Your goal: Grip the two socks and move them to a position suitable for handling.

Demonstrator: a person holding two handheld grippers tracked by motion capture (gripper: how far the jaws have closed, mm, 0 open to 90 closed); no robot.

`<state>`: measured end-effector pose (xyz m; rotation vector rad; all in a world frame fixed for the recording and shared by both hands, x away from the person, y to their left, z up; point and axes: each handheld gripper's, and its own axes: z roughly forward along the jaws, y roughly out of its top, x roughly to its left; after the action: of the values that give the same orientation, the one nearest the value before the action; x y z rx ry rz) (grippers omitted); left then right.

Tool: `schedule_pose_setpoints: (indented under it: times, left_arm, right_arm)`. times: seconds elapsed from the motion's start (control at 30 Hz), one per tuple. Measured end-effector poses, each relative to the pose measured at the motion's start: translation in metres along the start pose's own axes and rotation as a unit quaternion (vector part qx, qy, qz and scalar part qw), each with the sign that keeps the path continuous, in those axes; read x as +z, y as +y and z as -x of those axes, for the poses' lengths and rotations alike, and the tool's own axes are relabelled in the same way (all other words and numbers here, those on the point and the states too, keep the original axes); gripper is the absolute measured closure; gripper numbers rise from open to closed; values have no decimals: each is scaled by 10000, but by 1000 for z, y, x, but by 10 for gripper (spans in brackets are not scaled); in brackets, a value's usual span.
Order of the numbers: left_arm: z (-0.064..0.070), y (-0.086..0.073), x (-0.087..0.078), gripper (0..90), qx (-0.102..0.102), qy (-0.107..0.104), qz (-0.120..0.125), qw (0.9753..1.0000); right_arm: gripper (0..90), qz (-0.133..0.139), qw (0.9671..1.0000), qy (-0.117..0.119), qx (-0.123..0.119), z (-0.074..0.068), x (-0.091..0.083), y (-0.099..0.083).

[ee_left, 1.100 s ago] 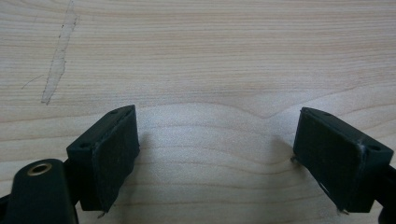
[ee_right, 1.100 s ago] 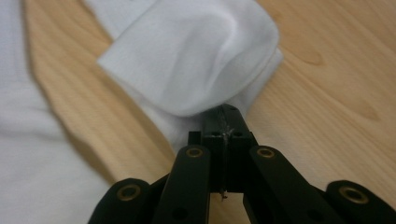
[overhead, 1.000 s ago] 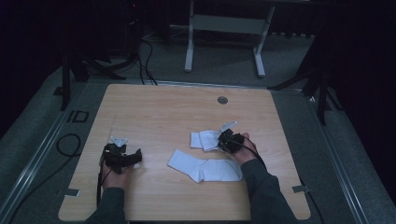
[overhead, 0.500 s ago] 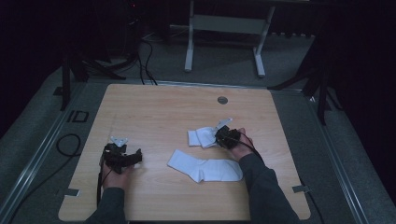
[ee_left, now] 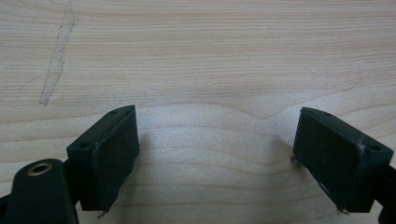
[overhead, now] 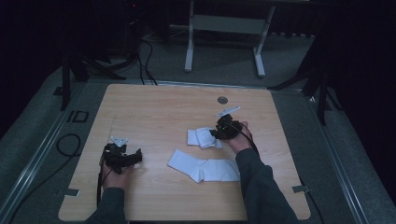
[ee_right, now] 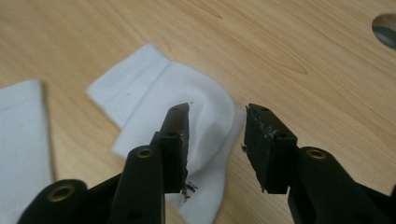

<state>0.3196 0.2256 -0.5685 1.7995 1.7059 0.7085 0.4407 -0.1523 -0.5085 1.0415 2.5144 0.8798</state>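
A small white sock, folded and bunched, lies right of the table's middle. My right gripper is at its right end. In the right gripper view the jaws stand apart over the small sock, its rounded edge lying in the gap of the right gripper. A longer white sock lies flat nearer the front edge; the longer sock also shows at the left of that view. My left gripper rests on bare wood at the front left, and the left gripper is open wide with nothing between its jaws.
The wooden table has a round grey cable hole near its far edge; that hole shows at the upper right of the right gripper view. A white metal stand and cables sit on the floor beyond.
My right gripper has shifted a little left and away from me at the small sock, which is now more bunched. The left gripper has stayed put.
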Motion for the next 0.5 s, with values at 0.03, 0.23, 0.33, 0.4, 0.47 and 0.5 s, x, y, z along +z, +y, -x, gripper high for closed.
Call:
schedule_pose_setpoints:
  times: [0.03, 0.23, 0.33, 0.4, 0.47, 0.5]
  left_arm:
    - [0, 0, 0, 142, -2, 0, 1, 10000]
    - [0, 0, 0, 142, 19, -13, -4, 10000]
    - [0, 0, 0, 142, 24, -14, -7, 10000]
    - [1, 0, 0, 142, 23, -14, -4, 10000]
    - [1, 0, 0, 142, 17, -14, 6, 10000]
    - [1, 0, 0, 142, 14, -15, 6, 10000]
  right_arm:
    - [594, -175, 9998, -112, 58, 1, 8, 0]
    - [873, -389, 9992, 10, 9, -1, 16, -2]
    - [883, -262, 9996, -1, -87, -8, 1, 2]
    - [884, -161, 9998, -42, -91, -11, -11, 5]
    - [884, -77, 9999, -76, -123, -14, -23, 8]
    - [884, -33, 9999, -104, -129, -15, -29, 8]
